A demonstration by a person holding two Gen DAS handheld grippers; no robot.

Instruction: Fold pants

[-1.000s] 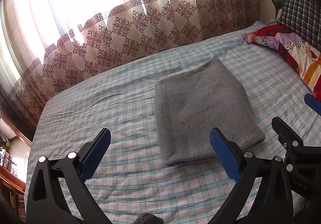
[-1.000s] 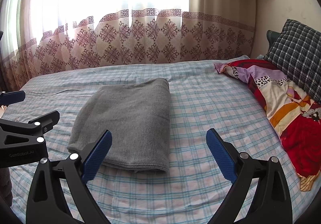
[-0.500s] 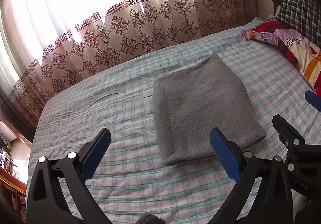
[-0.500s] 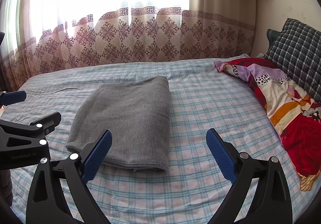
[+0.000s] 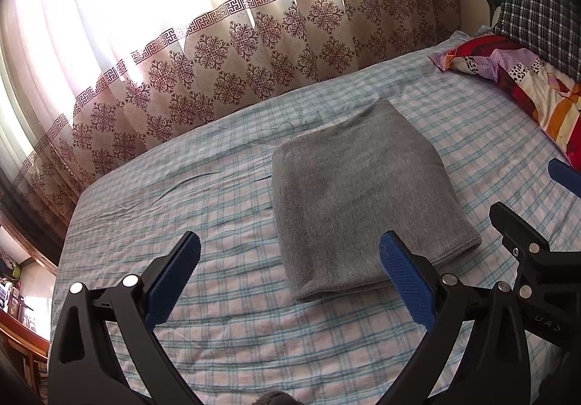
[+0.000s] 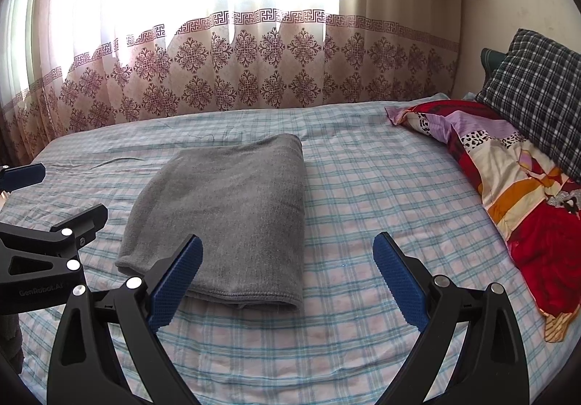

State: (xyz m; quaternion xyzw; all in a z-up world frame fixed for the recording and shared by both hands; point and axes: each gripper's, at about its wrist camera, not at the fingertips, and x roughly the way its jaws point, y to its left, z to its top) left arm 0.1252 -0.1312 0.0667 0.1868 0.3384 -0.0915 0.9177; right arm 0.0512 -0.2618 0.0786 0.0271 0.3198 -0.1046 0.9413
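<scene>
The soft grey knit pants (image 5: 366, 194), folded into a thick rectangle, look limp; pinch the near hem. Left gripper (image 5: 290, 281) and right gripper (image 6: 288, 279) gape empty.

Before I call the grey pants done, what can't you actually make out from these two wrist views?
- Folded grey pants: underside and inner layers hidden by their own top layer, both views.
- Near hem: its left end is behind the right gripper's finger.
- Right gripper in the left wrist view: cut off by the edge.
- Bed's near edge: below frame, behind the left gripper.
</scene>
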